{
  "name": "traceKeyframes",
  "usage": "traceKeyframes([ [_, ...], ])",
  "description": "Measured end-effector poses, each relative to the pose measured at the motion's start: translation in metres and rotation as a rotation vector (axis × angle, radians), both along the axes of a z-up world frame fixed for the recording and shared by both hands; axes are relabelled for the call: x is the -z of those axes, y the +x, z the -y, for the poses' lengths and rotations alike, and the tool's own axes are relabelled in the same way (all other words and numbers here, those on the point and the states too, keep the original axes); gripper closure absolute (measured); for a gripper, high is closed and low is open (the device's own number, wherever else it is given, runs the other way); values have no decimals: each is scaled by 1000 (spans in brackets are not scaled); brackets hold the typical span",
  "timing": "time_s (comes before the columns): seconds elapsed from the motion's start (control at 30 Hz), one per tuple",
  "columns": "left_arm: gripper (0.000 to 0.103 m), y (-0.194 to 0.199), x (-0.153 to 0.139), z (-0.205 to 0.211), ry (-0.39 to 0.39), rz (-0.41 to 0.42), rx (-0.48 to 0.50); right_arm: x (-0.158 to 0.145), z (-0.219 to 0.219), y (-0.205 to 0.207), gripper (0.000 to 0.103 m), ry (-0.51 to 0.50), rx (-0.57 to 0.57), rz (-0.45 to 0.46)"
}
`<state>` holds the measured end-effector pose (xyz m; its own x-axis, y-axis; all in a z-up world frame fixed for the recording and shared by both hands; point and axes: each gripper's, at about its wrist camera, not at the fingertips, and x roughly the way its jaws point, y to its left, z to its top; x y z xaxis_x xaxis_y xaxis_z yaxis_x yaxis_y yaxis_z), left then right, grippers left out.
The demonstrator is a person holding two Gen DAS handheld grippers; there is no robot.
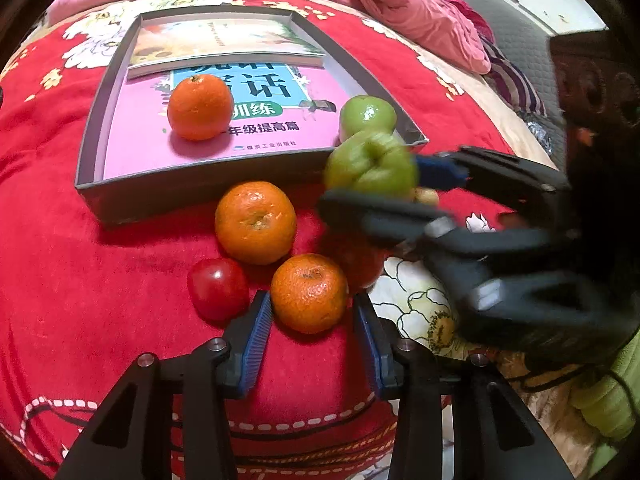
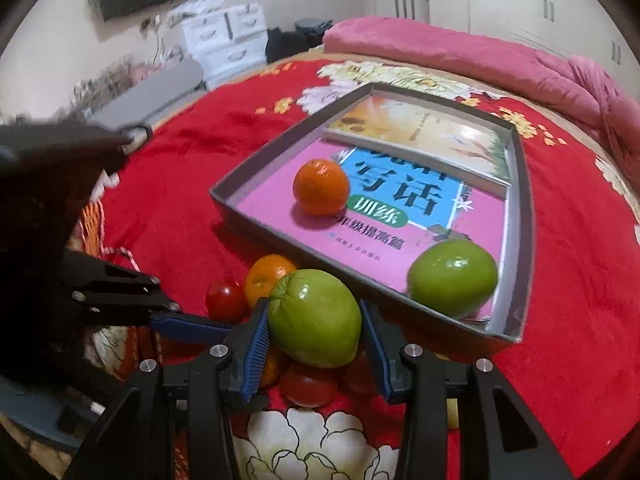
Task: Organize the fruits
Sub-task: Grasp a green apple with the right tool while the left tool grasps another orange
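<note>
The right claw (image 2: 314, 320) is grasping a smooth green oval fruit (image 2: 315, 318) between its blue ribbed pads, carrying it clear of the bedspread, probably so it can pass over the low wall of the shallow grey cardboard box (image 2: 524, 216). From the left wrist view this same fruit (image 1: 370, 168) is hanging just at the box's near right corner, blurred as if in motion.

The left claw (image 1: 312, 314) is standing released, its pads on either side of a round orange tangerine (image 1: 309, 293) without clearly touching it; I judge it is lining up for the next pick.

Just beyond, a larger orange tangerine (image 1: 256, 222) and a small glossy red tomato-like fruit (image 1: 218, 288) are lying bunched together on the red flowered bedspread (image 1: 100, 260), waiting their turn.

Inside the box, another orange tangerine (image 1: 200, 107) is sitting alone on a pink-covered book (image 1: 132, 140), while a second green fruit (image 1: 368, 114) is resting in the right corner. The held green fruit seemingly belongs beside it, kinds grouped apart. Further red fruit is lying partly hidden below the right claw.
</note>
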<state>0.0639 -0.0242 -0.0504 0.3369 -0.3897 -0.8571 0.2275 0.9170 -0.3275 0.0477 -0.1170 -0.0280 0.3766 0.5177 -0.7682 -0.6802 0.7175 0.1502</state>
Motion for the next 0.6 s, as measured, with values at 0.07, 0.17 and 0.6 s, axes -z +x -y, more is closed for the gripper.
traceKeyframes([
  [0.07, 63, 2, 0, 0, -1, 2, -2, -8, 12, 1, 59, 52, 34, -8],
  [0.17, 63, 5, 1, 0, -3, 3, -4, -17, 26, 3, 59, 93, 77, 1],
  [0.6, 64, 0, -9, -3, -14, 33, 4, -27, 38, 3, 59, 145, 122, 16],
])
